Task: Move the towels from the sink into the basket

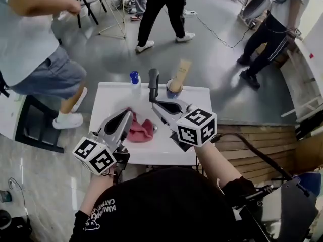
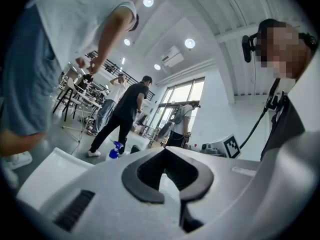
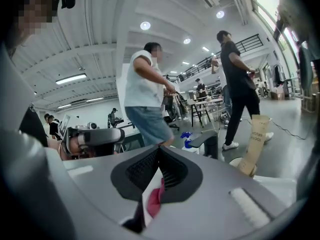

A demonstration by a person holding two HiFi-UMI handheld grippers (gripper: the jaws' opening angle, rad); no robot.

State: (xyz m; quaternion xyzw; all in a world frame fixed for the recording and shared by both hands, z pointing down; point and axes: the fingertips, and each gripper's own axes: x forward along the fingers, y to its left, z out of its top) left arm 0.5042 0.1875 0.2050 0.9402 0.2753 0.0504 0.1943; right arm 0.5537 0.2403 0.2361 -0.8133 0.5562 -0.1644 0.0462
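We judge nothing moved yet: the towel [image 1: 141,130] lies in the sink [image 1: 198,98], left gripper [image 1: 126,116] and right gripper [image 1: 156,105] above the sink, jaws together, empty (no basket shows)

A white sink unit [image 1: 108,102] stands on grey floor [image 1: 212,79]. A red towel [image 1: 141,131] lies mid-surface; a blue-capped bottle [image 1: 134,79], black tap [image 1: 153,82] and brown paper tube [image 1: 180,74] line its far edge.
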